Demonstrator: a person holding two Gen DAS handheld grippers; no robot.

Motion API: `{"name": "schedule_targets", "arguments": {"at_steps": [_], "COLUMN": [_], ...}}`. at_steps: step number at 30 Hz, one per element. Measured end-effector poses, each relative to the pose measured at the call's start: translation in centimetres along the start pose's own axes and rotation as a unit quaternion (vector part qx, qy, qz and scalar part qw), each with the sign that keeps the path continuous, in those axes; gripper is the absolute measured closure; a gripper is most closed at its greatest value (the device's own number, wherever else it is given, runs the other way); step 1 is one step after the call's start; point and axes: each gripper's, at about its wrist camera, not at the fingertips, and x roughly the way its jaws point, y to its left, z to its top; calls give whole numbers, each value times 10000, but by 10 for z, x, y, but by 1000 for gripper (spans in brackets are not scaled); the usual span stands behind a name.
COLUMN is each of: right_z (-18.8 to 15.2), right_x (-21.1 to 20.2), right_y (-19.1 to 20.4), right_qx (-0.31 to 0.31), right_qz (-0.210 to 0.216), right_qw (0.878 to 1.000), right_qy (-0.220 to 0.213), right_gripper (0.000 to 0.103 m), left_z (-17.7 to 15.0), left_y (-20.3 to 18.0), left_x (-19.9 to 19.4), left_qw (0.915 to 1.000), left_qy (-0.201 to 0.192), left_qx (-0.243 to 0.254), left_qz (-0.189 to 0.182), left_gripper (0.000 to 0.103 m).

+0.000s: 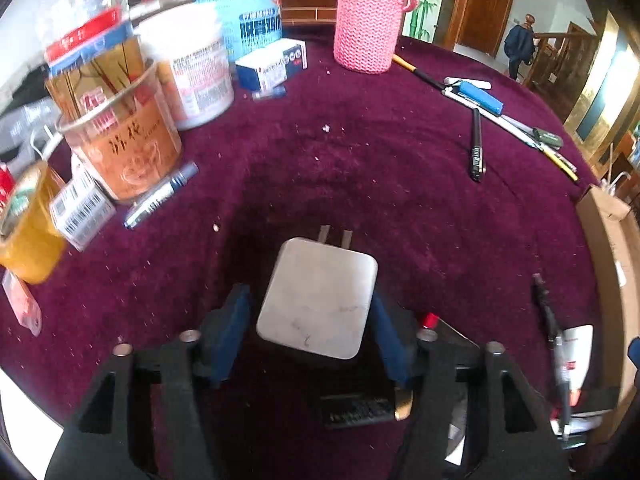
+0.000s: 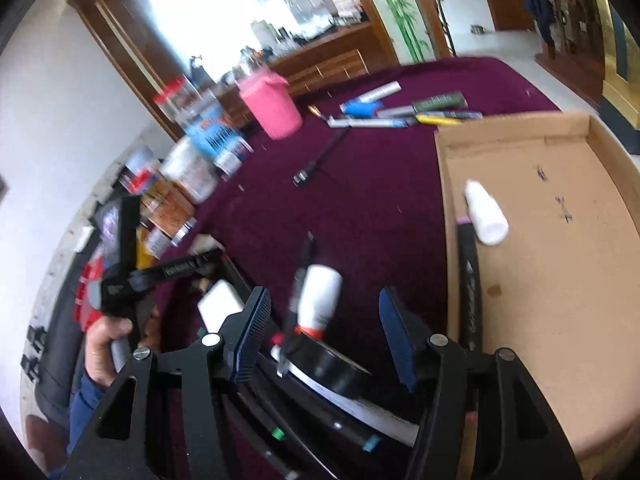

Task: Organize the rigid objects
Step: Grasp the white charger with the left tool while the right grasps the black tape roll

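Straddling white charger (image 1: pixel 318 298) | left gripper (image 1: pixel 312 320) jaws around it, contact unclear | prongs point away

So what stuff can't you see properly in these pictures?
- Left wrist view: the flat white wall charger hides the maroon cloth under it; whether the pads press it is unclear.
- Right wrist view: the jars behind the pink cup are blurred, labels unreadable.
- The brown cardboard tray is cut off by the edge.
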Motion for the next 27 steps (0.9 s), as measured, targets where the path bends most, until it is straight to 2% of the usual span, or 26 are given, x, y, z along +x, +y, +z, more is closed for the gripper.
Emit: {"name": "schedule_targets", "arguments": {"at_steps": [4,6,10,11,12,13,14,17,23,27], "right_z": [-6,-11,-23,-24,-23,-23,-23,-23,-21,-15], "right_x": [4,9,17,19,21,25,29,34,23,14], "right_y": [6,15,30,30,28,26,22,15,7,6], "right_qx": [-157,-502,-1374,-1507,-1530,-1522,-1477,-1334,-1012,-804], "right_qz": [-98,-228,-767,-928,-1007,-1019,-991,-760,-493,-378], "right_qw": [9997,9980,9869,9838,9827,9825,9831,9863,9927,9959], "right_qy": [177,299,362,300,278,333,434,610,432,181], "right_gripper": [50,47,47,48,59,80,88,87,87,87], "left_z": [-3,-2,-5,-5,-5,-6,-6,-6,-5,-4], "left_y": [0,3,8,8,7,7,6,6,9,12], "left_x": [-4,-4,-6,-7,-6,-6,-6,-6,-9,-21], "left_qw": [9998,9998,9998,9998,9998,9998,9998,9998,9996,9986], "left_qy": [-136,-157,-167,-172,-174,-177,-177,-179,-276,-491], "left_qx": [123,126,81,80,78,87,85,71,-32,-158], "left_qz": [86,64,7,16,25,33,30,15,-64,-108], "left_gripper": [55,55,55,55,55,55,55,55,57,58]}}
